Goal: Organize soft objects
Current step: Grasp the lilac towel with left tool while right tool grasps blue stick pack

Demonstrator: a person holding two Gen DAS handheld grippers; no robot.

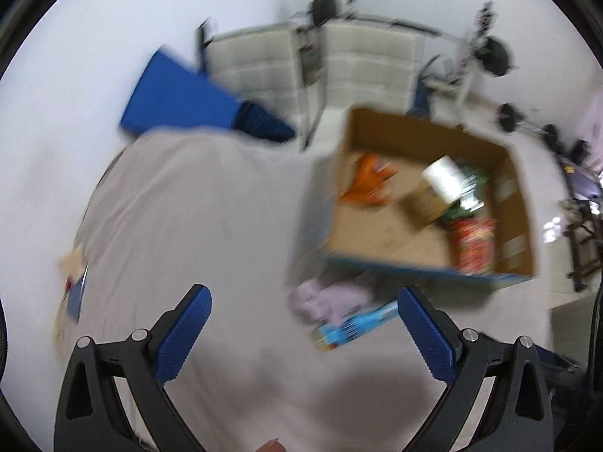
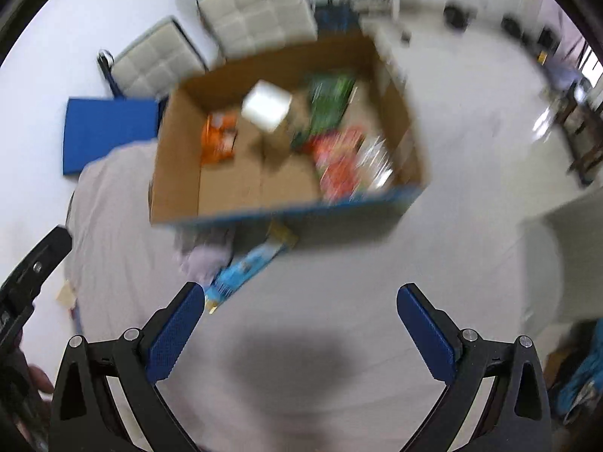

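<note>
Both views are motion-blurred. An open cardboard box (image 1: 516, 203) (image 2: 181, 173) stands on a pale sheet-covered surface (image 1: 188, 207) (image 2: 339, 301). Inside it lie an orange soft toy (image 1: 367, 184) (image 2: 218, 135), a white roll (image 1: 444, 179) (image 2: 267, 105), a green packet (image 2: 331, 103) and a red patterned packet (image 1: 475, 245) (image 2: 339, 165). In front of the box lie a lilac soft item (image 1: 328, 299) (image 2: 207, 256) and a light-blue flat pack (image 1: 354, 326) (image 2: 245, 267). My left gripper (image 1: 303, 297) is open and empty. My right gripper (image 2: 301, 293) is open and empty too.
A blue mat (image 1: 177, 94) (image 2: 109, 132) lies beyond the sheet. Two pale quilted cushions (image 1: 312, 71) (image 2: 260, 11) stand behind the box. Stands and dark gear (image 1: 493, 56) line the far wall. The other gripper's black body (image 2: 26, 275) shows at the left edge.
</note>
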